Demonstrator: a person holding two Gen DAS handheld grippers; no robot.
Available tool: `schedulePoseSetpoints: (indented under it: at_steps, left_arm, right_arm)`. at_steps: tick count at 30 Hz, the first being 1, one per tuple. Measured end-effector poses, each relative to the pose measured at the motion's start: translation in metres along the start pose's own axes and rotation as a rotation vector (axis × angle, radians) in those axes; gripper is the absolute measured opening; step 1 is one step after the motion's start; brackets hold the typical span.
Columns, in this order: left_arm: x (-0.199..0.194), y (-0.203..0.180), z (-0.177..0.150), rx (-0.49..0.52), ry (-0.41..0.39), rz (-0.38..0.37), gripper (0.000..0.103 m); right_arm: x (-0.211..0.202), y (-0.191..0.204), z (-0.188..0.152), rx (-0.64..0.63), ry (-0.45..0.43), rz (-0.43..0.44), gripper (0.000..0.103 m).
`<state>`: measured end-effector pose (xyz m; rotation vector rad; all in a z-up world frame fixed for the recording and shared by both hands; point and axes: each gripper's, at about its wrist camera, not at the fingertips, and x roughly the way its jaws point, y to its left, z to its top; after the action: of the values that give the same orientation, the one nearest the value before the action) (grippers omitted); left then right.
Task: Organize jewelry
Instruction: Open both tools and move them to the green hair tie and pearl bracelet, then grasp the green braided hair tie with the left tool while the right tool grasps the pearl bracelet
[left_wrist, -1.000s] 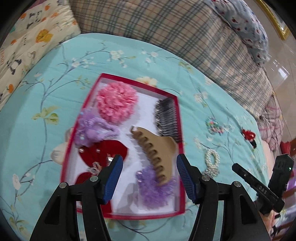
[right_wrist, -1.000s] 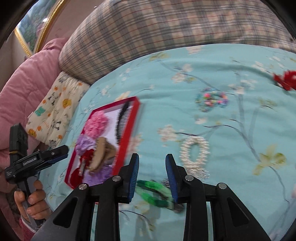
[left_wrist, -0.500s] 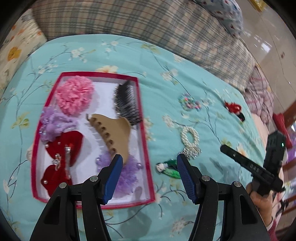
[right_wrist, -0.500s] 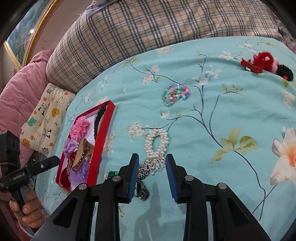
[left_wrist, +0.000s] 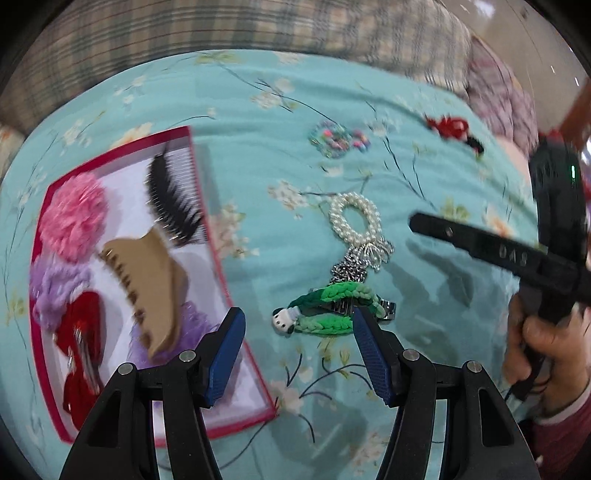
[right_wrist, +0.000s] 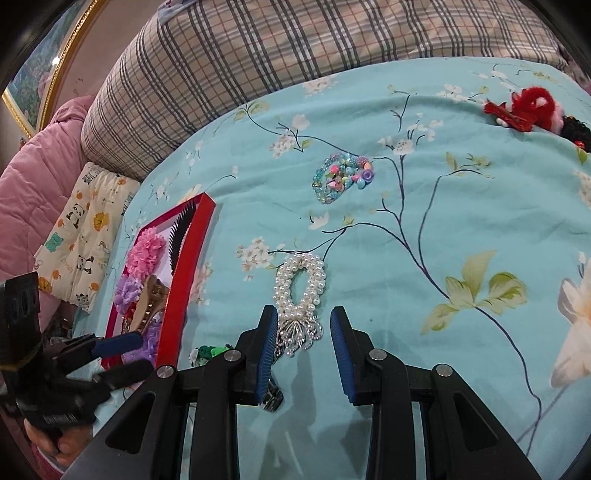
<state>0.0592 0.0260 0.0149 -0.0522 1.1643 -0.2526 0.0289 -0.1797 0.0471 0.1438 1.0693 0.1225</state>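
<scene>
My left gripper (left_wrist: 297, 350) tilts steeply down over the turquoise floral bedspread (left_wrist: 258, 147), its blue pads apart with nothing pressed between them. Just ahead of the gap lies the green braided clip (left_wrist: 328, 308). Its long axis runs across my left view, roughly parallel to the line between my pads; the small white-and-black figure at one end points toward the red-rimmed box (left_wrist: 218, 258), and the metal end points toward my other hand. The clip lies flat on the cloth, close to the right pad, though I cannot tell whether it touches.

Just beyond the clip sits the pearl bracelet (right_wrist: 300, 284). Its loop is stretched long, and that long axis runs straight away from my right gripper (right_wrist: 303, 350), silver tassel end nearest me, pearl loop farther off. My right gripper also pitches down, pads parted and empty, the tassel lying in the gap without being squeezed. The right hand (left_wrist: 543, 347) wraps the handle from below, a dark red cuff at the wrist.

The box lies to the left of both pieces, holding a tan claw clip (left_wrist: 147, 288), a black comb (left_wrist: 173, 203), a pink scrunchie (left_wrist: 72, 218), purple scrunchies and a red bow. Farther across the bedspread are a multicoloured bead bracelet (right_wrist: 341, 177) and a red fuzzy clip (right_wrist: 524, 109), well apart from my fingers.
</scene>
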Motion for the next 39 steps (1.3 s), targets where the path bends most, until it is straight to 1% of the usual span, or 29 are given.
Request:
schedulePoseSetpoints:
  at_steps: [4, 8, 10, 13, 14, 15, 16, 18, 19, 21, 23, 26, 27, 28, 32, 39]
  left_arm:
    - [0.024, -0.012, 0.011, 0.065, 0.042, 0.053, 0.060]
    - [0.047, -0.023, 0.018, 0.111, 0.083, 0.068, 0.060]
    - [0.054, -0.026, 0.019, 0.138, 0.105, 0.064, 0.060]
    - [0.069, -0.030, 0.021, 0.161, 0.132, 0.086, 0.059]
    - [0.075, -0.031, 0.021, 0.168, 0.141, 0.095, 0.053]
    - [0.079, -0.033, 0.022, 0.173, 0.147, 0.096, 0.043]
    - [0.082, -0.034, 0.023, 0.177, 0.154, 0.092, 0.038]
    - [0.088, -0.036, 0.025, 0.188, 0.157, 0.090, 0.032]
    - [0.090, -0.037, 0.026, 0.194, 0.154, 0.077, 0.028]
    - [0.092, -0.039, 0.028, 0.201, 0.153, 0.063, 0.019]
    - [0.093, -0.041, 0.029, 0.212, 0.138, 0.076, 0.016]
    - [0.089, -0.037, 0.031, 0.178, 0.112, 0.055, 0.012]
    - [0.085, -0.033, 0.030, 0.161, 0.106, 0.042, 0.012]
    - [0.082, -0.030, 0.030, 0.138, 0.098, 0.028, 0.012]
    - [0.067, -0.020, 0.029, 0.088, 0.058, 0.015, 0.011]
    - [0.032, -0.002, 0.023, 0.000, -0.011, -0.051, 0.011]
  right_arm:
    - [0.013, 0.000, 0.007, -0.011, 0.019, -0.006, 0.032]
    - [0.027, 0.001, 0.014, -0.030, 0.043, -0.019, 0.033]
    - [0.034, -0.001, 0.018, -0.037, 0.053, -0.027, 0.035]
    - [0.044, -0.006, 0.021, -0.038, 0.071, -0.034, 0.036]
    - [0.048, -0.008, 0.022, -0.036, 0.079, -0.033, 0.035]
    - [0.050, -0.009, 0.022, -0.036, 0.084, -0.032, 0.035]
    - [0.053, -0.010, 0.022, -0.036, 0.086, -0.028, 0.035]
    - [0.056, -0.010, 0.022, -0.038, 0.086, -0.025, 0.035]
    - [0.057, -0.011, 0.023, -0.037, 0.085, -0.023, 0.035]
    - [0.059, -0.010, 0.024, -0.036, 0.083, -0.021, 0.034]
    - [0.062, -0.009, 0.025, -0.042, 0.081, -0.024, 0.033]
    - [0.065, -0.006, 0.024, -0.065, 0.076, -0.050, 0.028]
    - [0.065, -0.005, 0.024, -0.074, 0.074, -0.063, 0.021]
    - [0.065, -0.004, 0.023, -0.085, 0.076, -0.081, 0.011]
    - [0.060, -0.003, 0.023, -0.090, 0.068, -0.079, 0.009]
    - [0.032, 0.002, 0.021, -0.076, 0.016, -0.046, 0.009]
